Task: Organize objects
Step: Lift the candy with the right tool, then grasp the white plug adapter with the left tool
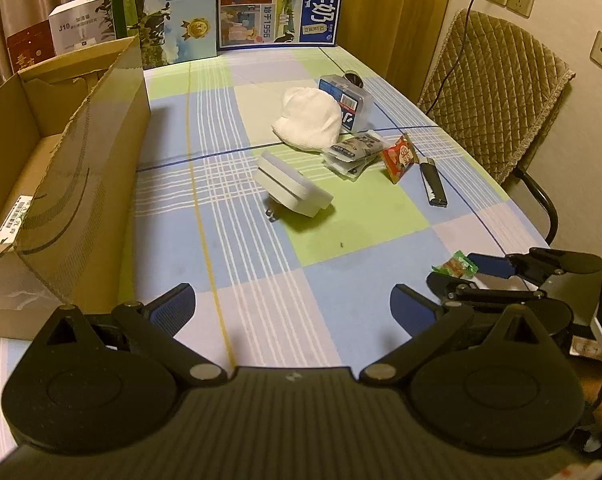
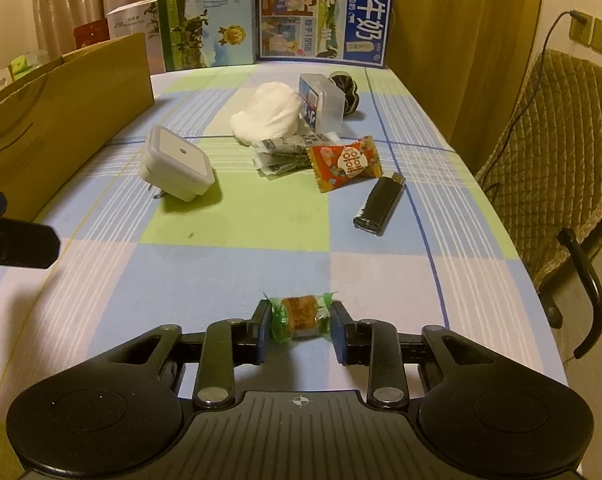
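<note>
My right gripper (image 2: 301, 322) is shut on a green-wrapped candy (image 2: 301, 316) just above the checked tablecloth; the candy also shows in the left wrist view (image 1: 455, 266) between the right gripper's fingers. My left gripper (image 1: 293, 304) is open and empty over the near table, beside an open cardboard box (image 1: 61, 168). Further back lie a white plug adapter (image 2: 177, 164), a white cloth (image 2: 267, 114), sachets (image 2: 285, 152), a red snack packet (image 2: 345, 162), a black lighter (image 2: 379, 204) and a clear plastic box (image 2: 321, 98).
Milk cartons (image 2: 325, 18) stand at the table's far edge. A padded chair (image 2: 557, 168) stands off the right edge. The cardboard box (image 2: 61, 120) runs along the left side. A dark round object (image 2: 347, 92) sits behind the plastic box.
</note>
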### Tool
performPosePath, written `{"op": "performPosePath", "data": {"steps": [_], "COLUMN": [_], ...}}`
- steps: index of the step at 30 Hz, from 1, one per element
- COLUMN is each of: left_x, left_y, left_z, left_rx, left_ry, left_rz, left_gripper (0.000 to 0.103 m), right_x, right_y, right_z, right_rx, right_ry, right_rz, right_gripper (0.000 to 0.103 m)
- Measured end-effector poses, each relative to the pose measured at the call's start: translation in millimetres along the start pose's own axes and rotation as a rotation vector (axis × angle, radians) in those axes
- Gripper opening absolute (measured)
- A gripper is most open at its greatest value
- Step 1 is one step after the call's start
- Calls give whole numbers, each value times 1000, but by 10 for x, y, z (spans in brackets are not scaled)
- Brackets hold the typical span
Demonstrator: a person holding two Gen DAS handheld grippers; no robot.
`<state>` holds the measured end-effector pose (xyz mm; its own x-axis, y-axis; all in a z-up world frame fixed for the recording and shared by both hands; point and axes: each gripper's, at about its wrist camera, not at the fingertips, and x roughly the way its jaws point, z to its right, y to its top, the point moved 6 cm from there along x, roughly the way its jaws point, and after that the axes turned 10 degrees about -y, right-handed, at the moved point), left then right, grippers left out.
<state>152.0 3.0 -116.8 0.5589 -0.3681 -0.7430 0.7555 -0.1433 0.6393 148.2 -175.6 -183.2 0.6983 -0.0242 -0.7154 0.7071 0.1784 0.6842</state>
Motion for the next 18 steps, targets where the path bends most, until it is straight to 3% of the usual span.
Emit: {"op": "performPosePath", "data": {"steps": [13,18], "left_x": [185,383], "left_y": [195,359], "left_z": [-44,-53], "left_rx": [56,130], "left_ry": [14,40], "left_rz": [31,47], "left_gripper": [102,102], "right_x": [-11,74], "right_y": [343,437], "right_z": [22,130], "right_rx": [58,75], "right_ry": [29,30], "right_rz": [33,27], "right_gripper": [23,23]}}
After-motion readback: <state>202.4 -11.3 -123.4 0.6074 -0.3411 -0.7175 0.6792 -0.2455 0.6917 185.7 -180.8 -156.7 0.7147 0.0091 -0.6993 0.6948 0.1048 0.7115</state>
